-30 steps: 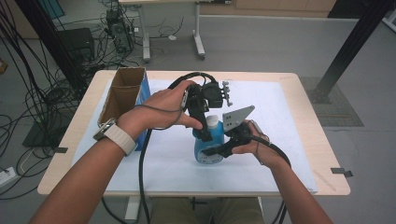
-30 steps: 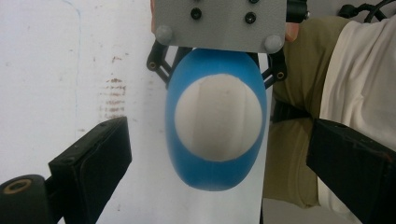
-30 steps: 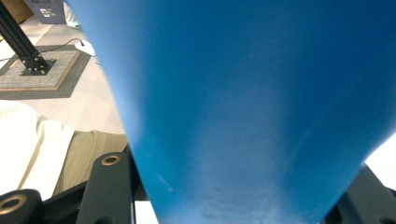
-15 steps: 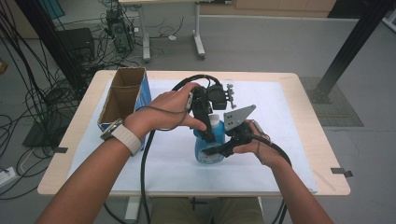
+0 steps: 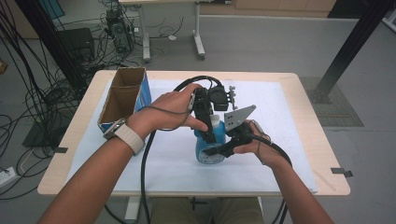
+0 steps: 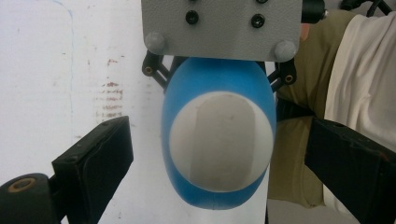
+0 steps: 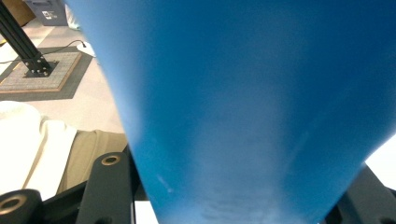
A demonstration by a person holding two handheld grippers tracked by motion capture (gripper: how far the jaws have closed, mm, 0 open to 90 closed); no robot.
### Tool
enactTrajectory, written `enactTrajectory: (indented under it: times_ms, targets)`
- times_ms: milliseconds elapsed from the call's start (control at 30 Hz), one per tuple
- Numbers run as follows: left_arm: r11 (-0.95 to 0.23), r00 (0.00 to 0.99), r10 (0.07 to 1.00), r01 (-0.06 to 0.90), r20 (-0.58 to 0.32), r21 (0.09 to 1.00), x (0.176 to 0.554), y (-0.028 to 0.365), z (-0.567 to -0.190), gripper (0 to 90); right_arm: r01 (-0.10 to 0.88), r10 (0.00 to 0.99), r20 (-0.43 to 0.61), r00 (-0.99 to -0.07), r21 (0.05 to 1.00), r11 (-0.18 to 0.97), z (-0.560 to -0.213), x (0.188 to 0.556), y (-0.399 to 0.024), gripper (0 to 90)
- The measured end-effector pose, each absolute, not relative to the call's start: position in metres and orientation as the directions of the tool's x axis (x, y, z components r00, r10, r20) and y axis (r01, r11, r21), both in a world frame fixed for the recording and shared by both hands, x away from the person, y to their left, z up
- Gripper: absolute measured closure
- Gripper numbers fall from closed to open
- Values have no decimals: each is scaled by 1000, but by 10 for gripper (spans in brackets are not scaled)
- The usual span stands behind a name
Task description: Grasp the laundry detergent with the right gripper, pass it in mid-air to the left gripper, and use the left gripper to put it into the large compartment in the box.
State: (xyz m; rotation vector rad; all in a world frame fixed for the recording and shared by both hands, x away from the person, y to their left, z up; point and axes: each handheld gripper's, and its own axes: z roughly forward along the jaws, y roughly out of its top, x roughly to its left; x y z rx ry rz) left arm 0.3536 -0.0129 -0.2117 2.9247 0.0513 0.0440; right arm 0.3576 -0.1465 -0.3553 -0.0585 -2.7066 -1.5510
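A blue bottle [image 5: 208, 151] with a white cap [image 5: 215, 122] stands upright on the white sheet, near the table's middle. My right gripper [image 5: 218, 150] comes in from the right and is shut on the bottle's lower body; in the right gripper view the blue wall [image 7: 243, 102] rises close between the jaws. My left gripper [image 5: 208, 133] points down over the bottle's top. In the left gripper view the white cap [image 6: 222, 140] lies between the black fingers [image 6: 93, 158], which stand apart from it on both sides, open.
An open cardboard box [image 5: 122, 95] with a blue side stands at the table's left. A white sheet [image 5: 280, 112] covers most of the wooden table [image 5: 317, 116]. Black cables trail from both grippers towards the front edge.
The left gripper has sunk slightly over the bottle's top. The right gripper and the bottle have stayed where they were.
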Motion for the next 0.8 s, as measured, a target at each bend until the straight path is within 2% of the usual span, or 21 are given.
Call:
enactTrajectory:
  times_ms: [800]
  targets:
    - [-975,998,51,43,28,217,354,-11,-212,91,49,22,44,-999,861,505,-356,359,-146,431]
